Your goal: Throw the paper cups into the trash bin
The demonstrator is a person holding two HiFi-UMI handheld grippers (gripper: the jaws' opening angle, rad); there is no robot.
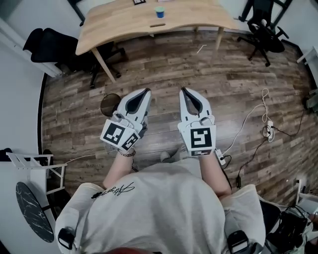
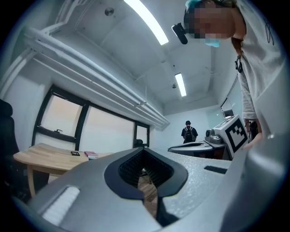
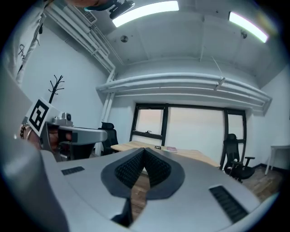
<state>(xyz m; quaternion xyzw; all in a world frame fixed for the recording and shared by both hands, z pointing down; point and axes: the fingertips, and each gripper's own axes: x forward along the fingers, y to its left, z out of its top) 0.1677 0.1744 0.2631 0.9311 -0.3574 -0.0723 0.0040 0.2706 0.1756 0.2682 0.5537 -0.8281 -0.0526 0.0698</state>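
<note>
a small blue-green cup (image 1: 159, 12) stands upright on the far wooden table (image 1: 119, 22), near the middle of the top and well apart from both grippers. just nearer than it on the tabletop is a short dark slot (image 1: 157, 25). on the wood-plank floor (image 1: 218, 74), nearer than the table, sits a round dark bin (image 1: 109, 104), just left of the left gripper (image 1: 147, 91) and partly covered by it in the head view.

the left gripper is held out in front of the person with its jaws pressed together at the tips and nothing between them; only floor shows through the gap behind the pads. the right gripper (image 1: 183, 90) is just to the right of it, also closed and empty, the two pointing toward the far table and leaning slightly toward each other at the tips.

a black office chair (image 1: 47, 45) stands left of the table and another (image 1: 263, 27) at the far right. white cables and a power strip (image 1: 268, 130) lie on the floor to the right. in the left gripper view a person in dark clothes (image 2: 189, 132) stands at the far end of the room.
</note>
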